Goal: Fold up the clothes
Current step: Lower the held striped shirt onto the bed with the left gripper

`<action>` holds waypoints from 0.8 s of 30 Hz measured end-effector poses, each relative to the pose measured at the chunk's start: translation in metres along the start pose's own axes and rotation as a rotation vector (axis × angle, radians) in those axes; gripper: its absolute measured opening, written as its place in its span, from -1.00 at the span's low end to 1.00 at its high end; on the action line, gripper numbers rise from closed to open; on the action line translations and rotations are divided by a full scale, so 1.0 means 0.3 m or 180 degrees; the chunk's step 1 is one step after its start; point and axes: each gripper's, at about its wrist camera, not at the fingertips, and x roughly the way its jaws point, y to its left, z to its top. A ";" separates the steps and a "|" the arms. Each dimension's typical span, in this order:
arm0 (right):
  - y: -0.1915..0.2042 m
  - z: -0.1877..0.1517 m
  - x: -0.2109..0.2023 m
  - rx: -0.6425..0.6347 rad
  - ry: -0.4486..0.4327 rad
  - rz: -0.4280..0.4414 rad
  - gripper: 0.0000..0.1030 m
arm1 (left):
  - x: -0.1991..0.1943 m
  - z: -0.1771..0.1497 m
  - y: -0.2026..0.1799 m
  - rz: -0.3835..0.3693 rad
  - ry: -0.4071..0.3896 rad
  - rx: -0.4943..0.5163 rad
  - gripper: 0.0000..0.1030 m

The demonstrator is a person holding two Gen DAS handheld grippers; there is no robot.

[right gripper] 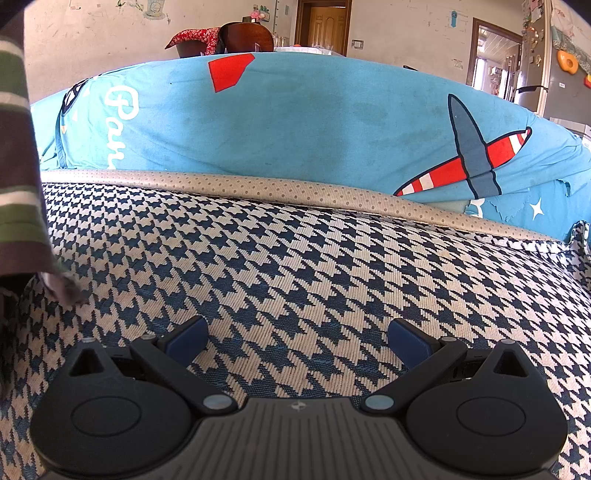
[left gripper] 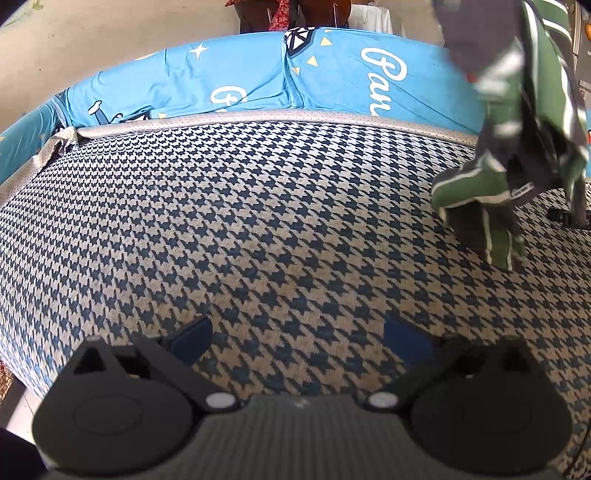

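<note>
Both claws stand wide open and hold nothing: the left gripper [left gripper: 297,338] and the right gripper [right gripper: 297,341] each show their blue pads spread far apart over bare cushion.

The striped garment [left gripper: 517,122], green, grey and white, hangs bunched and blurred in the air at the upper right of the left wrist view, its lowest folds touching or just above the houndstooth seat [left gripper: 258,221]; I cannot tell what holds it up, since its top runs out of frame. The right wrist view catches the same cloth as a vertical strip along its far left edge [right gripper: 18,166], its bottom hem meeting the seat.

So the garment lies between the two grippers, ahead and to the right of the left one, hard to the left of the right one. Its long axis runs up and down, not flat across the cushion. The right gripper looks the nearer, judging by how large the cloth looms at its edge.

Beyond the seat runs a dotted beige piping [right gripper: 258,186], then a blue printed cover [right gripper: 295,122] over the backrest, with a room and doorway [right gripper: 325,26] behind.
</note>
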 end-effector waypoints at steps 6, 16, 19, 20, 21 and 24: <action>-0.001 0.001 0.000 0.0001 0.0003 0.0002 1.00 | 0.017 0.021 -0.001 0.0006 0.0021 -0.0019 1.00; 0.000 0.000 0.000 0.0000 0.0003 0.0001 1.00 | 0.024 0.031 -0.028 0.0017 0.0067 0.0021 1.00; 0.000 0.000 0.000 0.0000 0.0003 0.0001 1.00 | 0.027 0.032 -0.032 0.0028 0.0071 0.0032 1.00; 0.000 0.000 0.000 0.0000 0.0003 0.0001 1.00 | 0.030 0.029 -0.033 0.0027 0.0076 0.0035 1.00; 0.000 0.000 0.000 0.0000 0.0003 0.0001 1.00 | 0.031 0.024 -0.033 0.0024 0.0084 0.0036 1.00; 0.001 0.000 0.000 0.0001 0.0003 0.0001 1.00 | 0.031 0.026 -0.034 0.0017 0.0099 0.0045 1.00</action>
